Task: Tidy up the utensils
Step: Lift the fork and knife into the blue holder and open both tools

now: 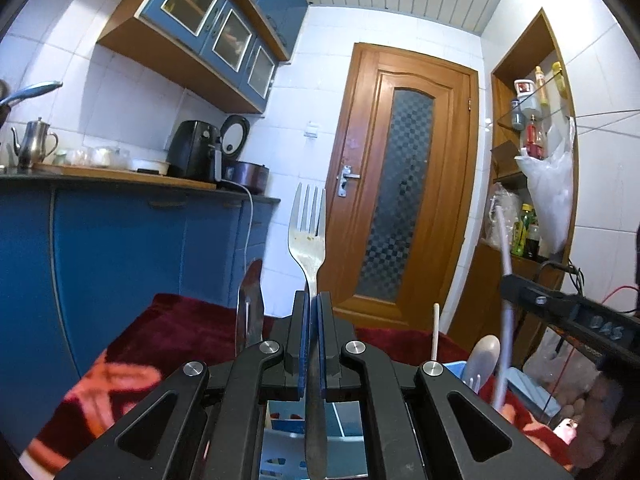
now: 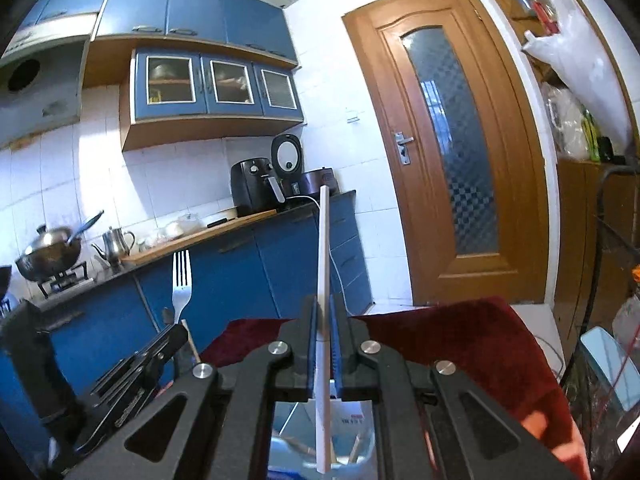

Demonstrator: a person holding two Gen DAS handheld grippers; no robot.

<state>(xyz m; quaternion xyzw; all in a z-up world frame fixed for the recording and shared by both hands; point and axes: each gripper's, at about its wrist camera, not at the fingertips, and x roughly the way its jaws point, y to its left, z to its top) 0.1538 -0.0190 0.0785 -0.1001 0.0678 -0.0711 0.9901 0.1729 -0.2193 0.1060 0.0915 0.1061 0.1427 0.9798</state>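
Two utensils being carried at once: left tool point(image 1: 313, 320) clamping a stainless steel fork point(image 1: 307, 236) upright, tines up; right tool point(image 2: 325, 344) pinching a long white stick, possibly a chopstick point(image 2: 323, 280). Hovering above the dark red cloth-covered tabletop point(image 1: 180, 320). Probably sorting into the light blue plastic holder point(image 1: 454, 368), already keeping a grey spoon point(image 1: 484, 356). Next, calling for lowering each handle-first into its own compartment.
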